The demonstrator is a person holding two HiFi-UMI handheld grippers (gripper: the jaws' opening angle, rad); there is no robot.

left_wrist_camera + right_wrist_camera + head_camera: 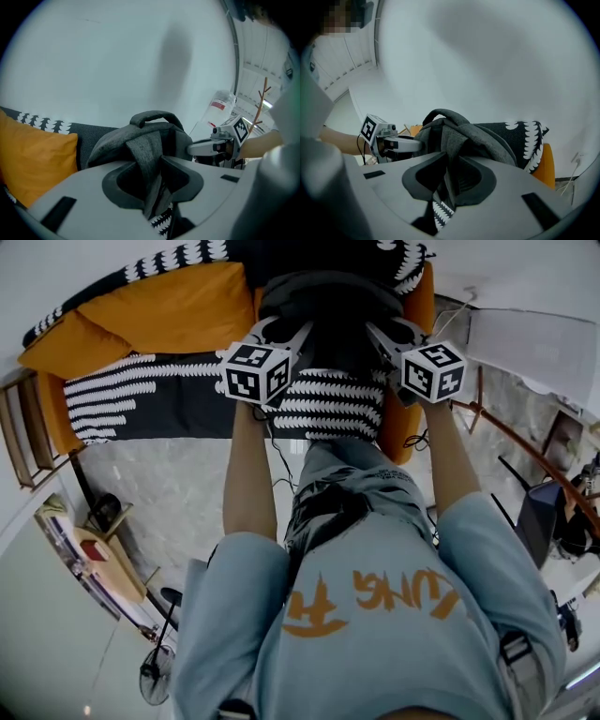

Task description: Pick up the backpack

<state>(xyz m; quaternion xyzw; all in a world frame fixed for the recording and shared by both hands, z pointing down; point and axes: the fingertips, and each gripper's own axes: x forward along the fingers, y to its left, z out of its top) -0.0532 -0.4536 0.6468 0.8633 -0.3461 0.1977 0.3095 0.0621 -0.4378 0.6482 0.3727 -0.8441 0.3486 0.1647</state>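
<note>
My left gripper pinching one grey shoulder strap, right gripper pinching the other strap, backpack upright on the sofa, top handle upward, base hidden behind my jaws.

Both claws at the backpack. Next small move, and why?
Probably raise both together, slowly: left claw is shut on one grey strap, right claw on the other, and the backpack rests on the sofa, not yet lifted.

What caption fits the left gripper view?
Left gripper pinches the grey backpack strap, with an orange cushion at left.
</note>
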